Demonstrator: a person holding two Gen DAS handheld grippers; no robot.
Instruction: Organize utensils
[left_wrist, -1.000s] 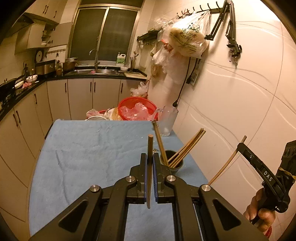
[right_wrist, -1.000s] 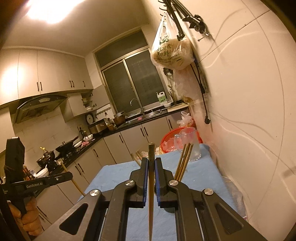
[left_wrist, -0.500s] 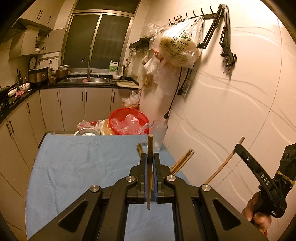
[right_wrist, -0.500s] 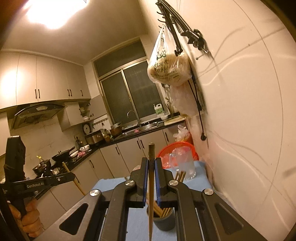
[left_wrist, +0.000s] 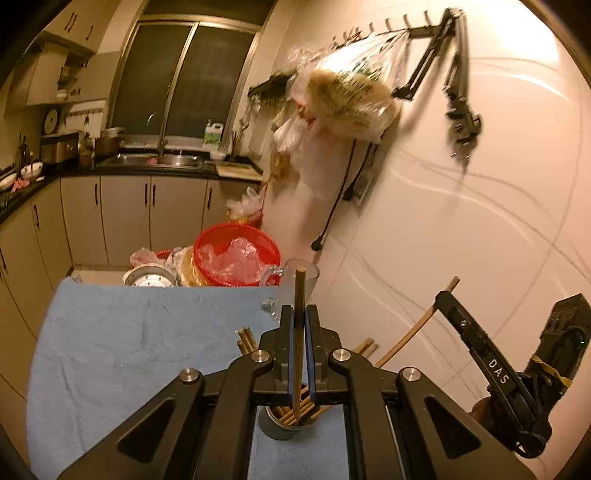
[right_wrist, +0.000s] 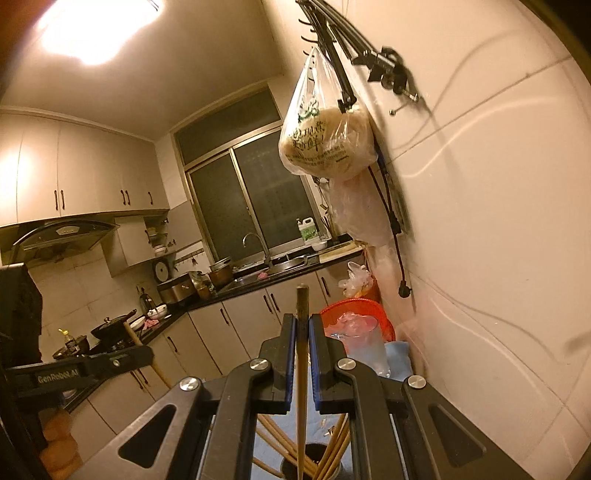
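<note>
My left gripper (left_wrist: 299, 314) is shut on a wooden chopstick (left_wrist: 298, 325) held upright, its lower end over a dark cup (left_wrist: 280, 424) that holds several chopsticks. My right gripper (right_wrist: 303, 325) is shut on another wooden chopstick (right_wrist: 301, 369), its lower end down at the same cup (right_wrist: 314, 467). The right gripper also shows at the right of the left wrist view (left_wrist: 448, 295) with its chopstick (left_wrist: 417, 328) slanting toward the cup. The left gripper shows at the left of the right wrist view (right_wrist: 144, 354).
A blue towel (left_wrist: 129, 339) covers the table. A clear glass jug (left_wrist: 295, 280) and a red basket (left_wrist: 236, 254) stand at its far end. The white tiled wall (left_wrist: 461, 221) runs close on the right, with bags hanging from a hook rail (left_wrist: 343, 96).
Both grippers have moved in over the cup and lowered their chopsticks toward it; the cup now lies under the jaws in both views.
</note>
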